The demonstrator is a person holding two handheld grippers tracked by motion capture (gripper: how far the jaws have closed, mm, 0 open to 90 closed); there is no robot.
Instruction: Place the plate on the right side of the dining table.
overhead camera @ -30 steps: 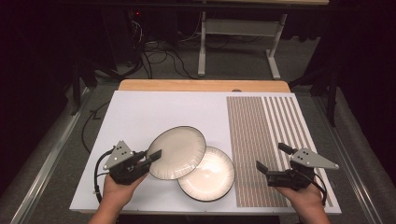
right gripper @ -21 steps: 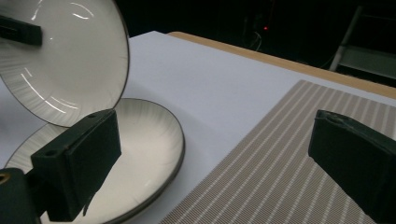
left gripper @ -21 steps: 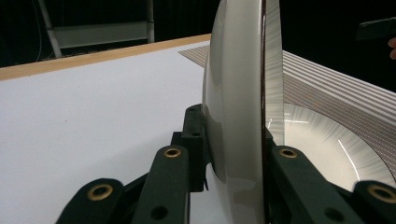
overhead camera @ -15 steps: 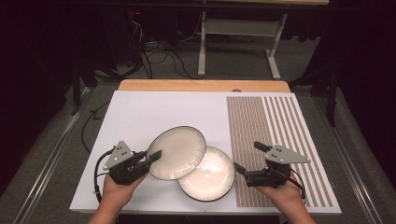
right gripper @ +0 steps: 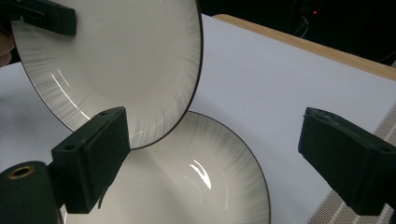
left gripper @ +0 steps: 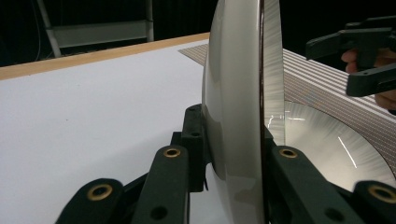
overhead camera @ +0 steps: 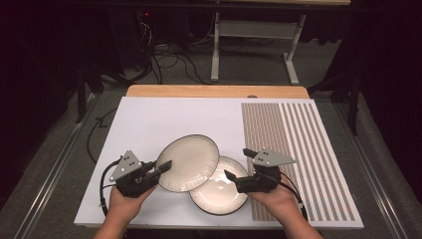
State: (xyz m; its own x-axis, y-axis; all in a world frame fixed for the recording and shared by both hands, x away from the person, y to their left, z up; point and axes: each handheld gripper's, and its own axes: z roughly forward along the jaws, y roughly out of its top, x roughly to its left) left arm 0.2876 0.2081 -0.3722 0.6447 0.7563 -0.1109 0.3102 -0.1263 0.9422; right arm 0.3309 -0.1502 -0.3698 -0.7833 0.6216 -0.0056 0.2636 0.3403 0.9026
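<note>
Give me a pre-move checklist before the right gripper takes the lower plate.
1. Left gripper shut on the upper plate rim: ok.
2. Upper plate lifted and tilted, overlapping the lower plate: ok; whether the two touch: cannot tell.
3. Right gripper jaws have just been closing a little, wide apart, nothing between them: ok.
4. Right gripper over the lower plate's rim: ok in the high view.
5. Lower plate flat on the white board: ok.
6. Room under the lower rim for a jaw: cannot tell.

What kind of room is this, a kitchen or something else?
Probably a lab or test bench, not a kitchen: a white board with a striped mat, loose cables on grey carpet, and a metal stand behind.
</note>
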